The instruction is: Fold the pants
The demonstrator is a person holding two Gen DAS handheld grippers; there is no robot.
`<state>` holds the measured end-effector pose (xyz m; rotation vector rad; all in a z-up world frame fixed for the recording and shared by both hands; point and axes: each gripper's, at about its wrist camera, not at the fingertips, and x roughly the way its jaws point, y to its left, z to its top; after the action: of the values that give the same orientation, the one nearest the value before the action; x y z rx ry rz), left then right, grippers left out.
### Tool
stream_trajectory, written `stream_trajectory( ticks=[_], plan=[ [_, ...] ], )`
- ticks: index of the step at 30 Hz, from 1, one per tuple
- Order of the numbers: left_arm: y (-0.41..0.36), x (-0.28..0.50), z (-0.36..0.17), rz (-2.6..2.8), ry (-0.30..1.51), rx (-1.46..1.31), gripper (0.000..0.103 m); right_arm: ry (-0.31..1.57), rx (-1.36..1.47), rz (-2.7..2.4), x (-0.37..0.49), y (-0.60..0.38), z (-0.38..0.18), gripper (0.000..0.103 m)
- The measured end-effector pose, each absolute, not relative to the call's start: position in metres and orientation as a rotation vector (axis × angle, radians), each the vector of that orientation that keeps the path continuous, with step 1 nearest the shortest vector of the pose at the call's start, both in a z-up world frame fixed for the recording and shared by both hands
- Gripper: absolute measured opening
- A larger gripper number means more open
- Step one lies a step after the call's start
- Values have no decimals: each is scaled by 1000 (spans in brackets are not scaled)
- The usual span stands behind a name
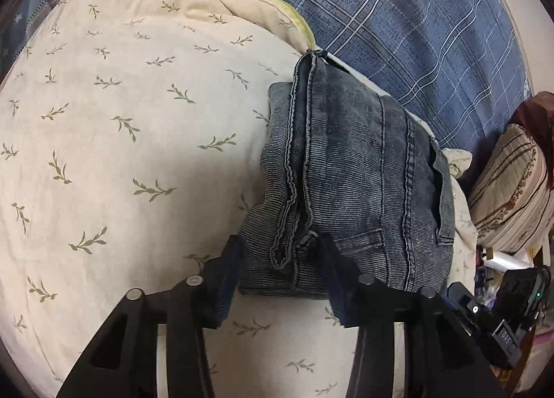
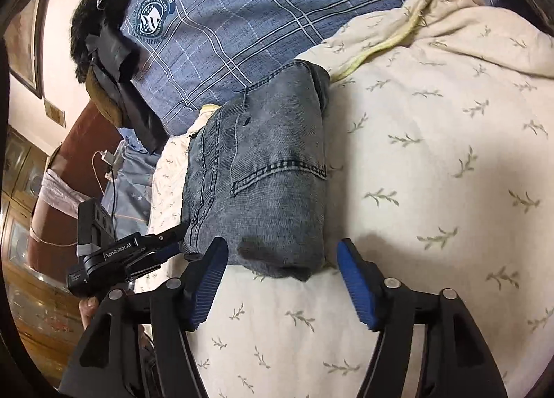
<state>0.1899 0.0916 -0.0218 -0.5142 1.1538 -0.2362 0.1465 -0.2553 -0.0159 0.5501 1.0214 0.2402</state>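
Folded jeans (image 1: 349,169) lie on a leaf-print cream quilt (image 1: 121,128).

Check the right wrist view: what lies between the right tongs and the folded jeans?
Only a bare strip of leaf-print quilt. The right tongs stand open, just short of the folded jeans.

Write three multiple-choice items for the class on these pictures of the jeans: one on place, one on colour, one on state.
1. The jeans lie on:
A. a cream leaf-print quilt
B. a wooden floor
C. a chair

2. The pads of the right tongs are:
A. red
B. blue
C. white

3. The jeans are:
A. spread flat
B. hanging up
C. folded into a bundle

Answers: 1 A, leaf-print cloth shows around the jeans; 2 B, both ribbed pads are blue; 3 C, stacked layers show at the near edge.
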Motion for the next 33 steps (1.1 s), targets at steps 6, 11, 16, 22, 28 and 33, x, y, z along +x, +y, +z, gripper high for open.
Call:
stream_trajectory(
  ticks=[6, 11, 16, 22, 28, 33],
  plan=[
    [93, 188, -5, -258, 1093, -536, 17, 1038, 470, 234, 147, -243, -16, 29],
    [79, 192, -19, -205, 1134, -431, 21, 1084, 390, 196, 150, -234, -26, 28],
    [66, 188, -15, -174, 1087, -370, 29, 1064, 318, 169, 149, -226, -23, 35],
    [53, 169, -16, -104, 989, -236, 57, 1079, 462, 161, 142, -237, -33, 65],
    [44, 102, -33, -90, 987, -231, 66, 1039, 403, 104, 88, -214, -35, 75],
    [8, 51, -42, -43, 950, -15, 80, 1071, 253, 41, 59, -185, -36, 85]
  ],
)
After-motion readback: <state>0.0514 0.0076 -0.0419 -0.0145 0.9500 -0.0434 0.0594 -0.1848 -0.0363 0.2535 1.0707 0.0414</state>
